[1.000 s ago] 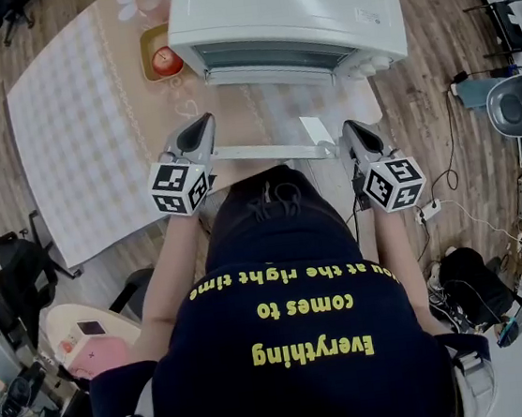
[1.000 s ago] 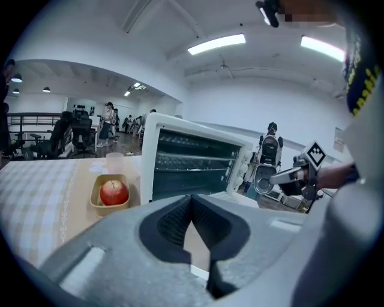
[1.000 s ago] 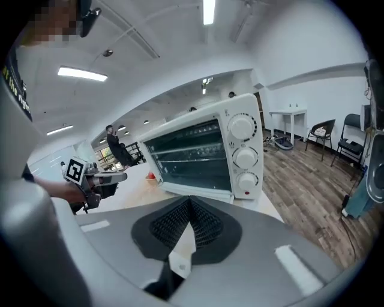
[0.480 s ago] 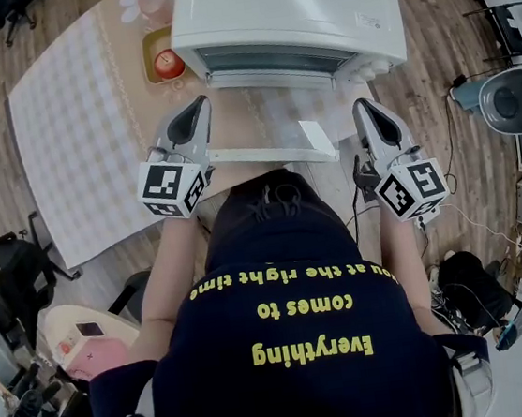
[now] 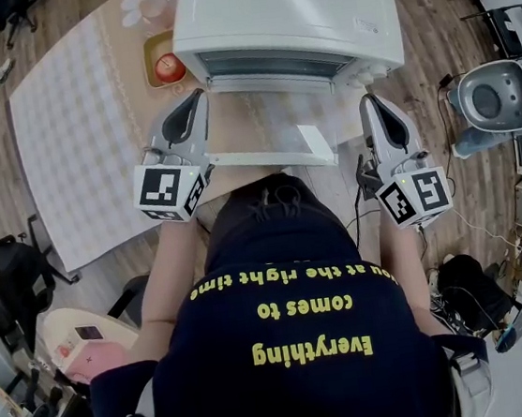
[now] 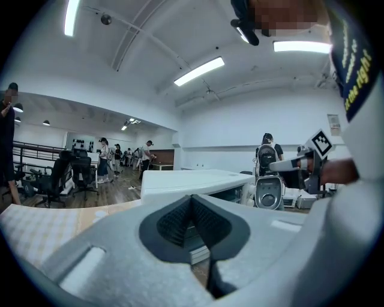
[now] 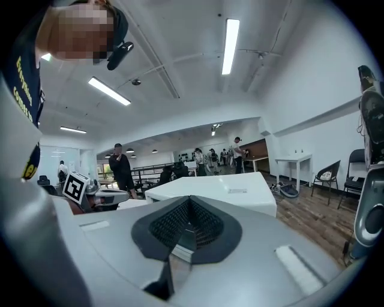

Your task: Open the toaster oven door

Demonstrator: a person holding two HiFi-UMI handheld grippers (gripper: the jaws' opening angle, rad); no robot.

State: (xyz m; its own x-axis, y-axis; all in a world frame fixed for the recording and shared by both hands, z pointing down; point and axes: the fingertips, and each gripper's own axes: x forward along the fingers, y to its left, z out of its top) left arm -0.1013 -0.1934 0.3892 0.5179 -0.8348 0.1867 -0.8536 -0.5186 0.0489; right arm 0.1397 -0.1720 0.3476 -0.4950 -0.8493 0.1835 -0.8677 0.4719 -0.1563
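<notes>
Both grippers are showing closer to the toaster oven [image 5: 283, 6] than a second ago in the head view. The left gripper [image 5: 197, 97] is reaching further toward 12 o'clock. The right gripper [image 5: 368, 101] is sitting further toward 2 o'clock, with its marker cube [image 5: 415, 196] shifted toward 4 o'clock. The oven, its door and the dish are sitting where they were.

Each gripper's jaws are pressing together with nothing between them, as each gripper's own view is showing. Both are pointing toward the oven.

The white toaster oven is standing at 12 o'clock on the table [image 5: 123, 87]. Its door [image 5: 265, 122] is lying open, folded down flat toward the person. The handle [image 5: 264, 159] is running along the door's 6 o'clock edge, just ahead of the person's dark shirt [image 5: 296, 340]. The left gripper is overlapping the door's 9 o'clock end and the right gripper is sitting just past its 3 o'clock end. I cannot tell from above whether either is touching the door.

A dish [image 5: 149, 51] holding a round red thing [image 5: 167, 66] is sitting at the oven's 9 o'clock corner. A checked cloth [image 5: 73, 141] is covering the table further toward 9 o'clock.
</notes>
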